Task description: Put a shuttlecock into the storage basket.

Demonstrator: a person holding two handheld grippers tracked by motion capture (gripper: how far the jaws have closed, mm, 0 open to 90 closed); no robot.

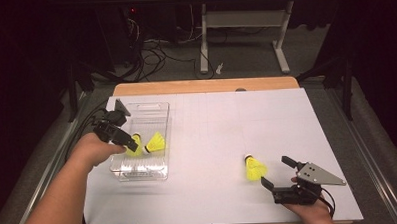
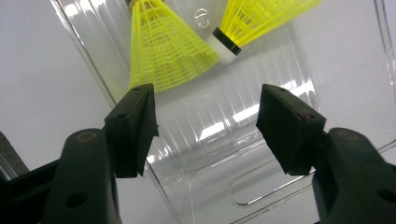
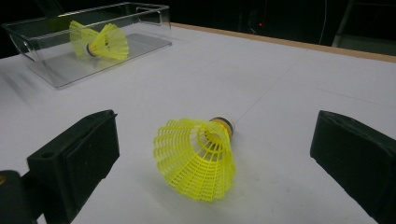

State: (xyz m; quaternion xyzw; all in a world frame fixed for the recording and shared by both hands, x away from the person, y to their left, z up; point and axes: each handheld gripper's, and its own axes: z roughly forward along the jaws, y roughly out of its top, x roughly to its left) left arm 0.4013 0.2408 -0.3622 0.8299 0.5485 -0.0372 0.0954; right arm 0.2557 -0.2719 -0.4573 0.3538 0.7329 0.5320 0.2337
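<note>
Shuttlecock (image 3: 198, 158) lies on its side between open right hand-held gripper (image 3: 210, 154) jaws, untouched

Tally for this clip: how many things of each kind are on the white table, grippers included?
Yellow plastic mesh shuttlecocks: 3, two in the bin, one loose on the table
Clear plastic rectangular bin: 1
Black two-jaw grippers: 2, the left gripper over the bin, the right gripper behind the loose shuttlecock, both open
Total: 6
</note>
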